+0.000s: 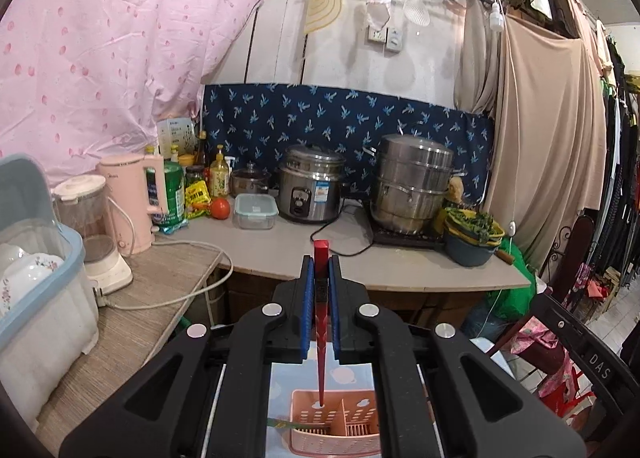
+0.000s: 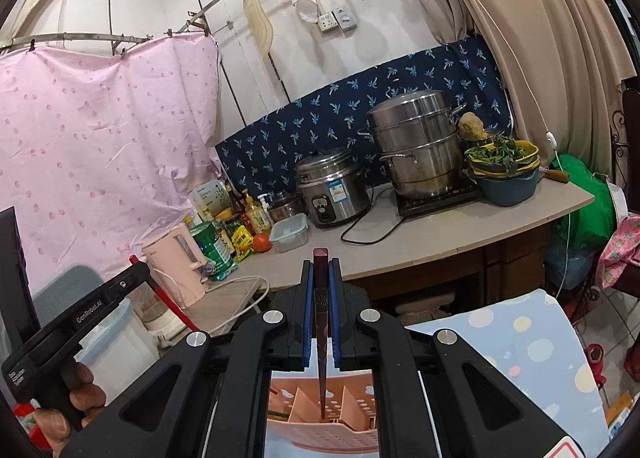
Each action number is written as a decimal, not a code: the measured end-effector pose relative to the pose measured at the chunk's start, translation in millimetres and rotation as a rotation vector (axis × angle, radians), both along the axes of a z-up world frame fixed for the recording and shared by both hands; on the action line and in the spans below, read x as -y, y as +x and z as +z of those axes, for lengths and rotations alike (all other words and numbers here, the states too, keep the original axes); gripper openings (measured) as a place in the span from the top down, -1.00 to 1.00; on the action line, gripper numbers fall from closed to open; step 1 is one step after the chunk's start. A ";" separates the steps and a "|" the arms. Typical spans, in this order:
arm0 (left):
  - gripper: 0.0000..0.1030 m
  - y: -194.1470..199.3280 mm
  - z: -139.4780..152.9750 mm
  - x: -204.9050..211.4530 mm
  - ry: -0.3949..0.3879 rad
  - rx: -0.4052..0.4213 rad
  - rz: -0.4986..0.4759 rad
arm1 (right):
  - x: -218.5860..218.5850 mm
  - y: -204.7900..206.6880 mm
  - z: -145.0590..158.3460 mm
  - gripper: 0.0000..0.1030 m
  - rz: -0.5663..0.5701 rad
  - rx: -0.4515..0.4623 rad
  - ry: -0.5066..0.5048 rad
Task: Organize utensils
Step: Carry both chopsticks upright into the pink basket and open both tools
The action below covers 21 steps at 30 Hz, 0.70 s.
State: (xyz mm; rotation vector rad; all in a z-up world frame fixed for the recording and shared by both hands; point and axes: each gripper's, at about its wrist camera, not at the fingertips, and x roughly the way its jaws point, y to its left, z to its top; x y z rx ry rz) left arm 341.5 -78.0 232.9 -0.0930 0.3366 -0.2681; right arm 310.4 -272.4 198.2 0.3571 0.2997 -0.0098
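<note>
Jaws, both units: closed on one chopstick apiece. Left gripper [image 1: 320, 266] pinches a red chopstick [image 1: 321, 322] between its blue pads [image 1: 307, 298], thick end up, taper pointing down. Right gripper [image 2: 320, 270] pinches a dark maroon chopstick [image 2: 321, 322] in the same manner.

Item 1, nearest: pink utensil caddy [image 1: 336, 438], perforated plastic, divided into compartments, standing on a pale blue dotted cloth [image 2: 532, 342]. The red tip sits at or just inside the rim of its left compartment; the maroon tip hangs over a middle compartment, depth uncertain. A green-handled utensil [image 1: 282, 424] lies against the caddy's left side.

Item 2, handling: chopsticks judged light, rigid, lacquered and therefore slippery. Grip on the thick square upper section, as now, suits best; the taper would likely pivot between the pads. A short drop into the caddy should do no harm.

Item 3, middle distance: side shelf with blue dish bin [image 1: 44, 298], blender [image 1: 96, 234], pink kettle [image 1: 134, 202].

Item 4, far: counter [image 1: 384, 270] bearing bottles, a tomato [image 1: 219, 208], a lidded container [image 1: 255, 211], rice cooker [image 1: 312, 188], stacked steamer pot [image 1: 412, 182], basin of greens [image 1: 474, 234]. Patterned cloths behind.
</note>
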 end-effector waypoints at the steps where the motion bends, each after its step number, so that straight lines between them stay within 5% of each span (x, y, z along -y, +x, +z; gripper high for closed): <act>1: 0.86 2.6 -7.4 0.5 0.007 -0.014 0.000 | -1.2 2.4 -5.3 0.86 0.002 -0.010 -0.006; 8: 0.86 15.4 -42.0 -0.5 0.042 -0.091 0.005 | -5.7 15.1 -42.5 0.86 0.012 -0.091 -0.019; 17: 0.84 16.1 -61.2 -1.5 0.052 -0.141 0.003 | -8.3 10.9 -49.3 0.78 0.003 -0.110 -0.053; 21: 0.54 11.4 -60.6 -6.7 0.032 -0.152 0.006 | -5.4 2.1 -48.4 0.65 -0.003 -0.103 -0.047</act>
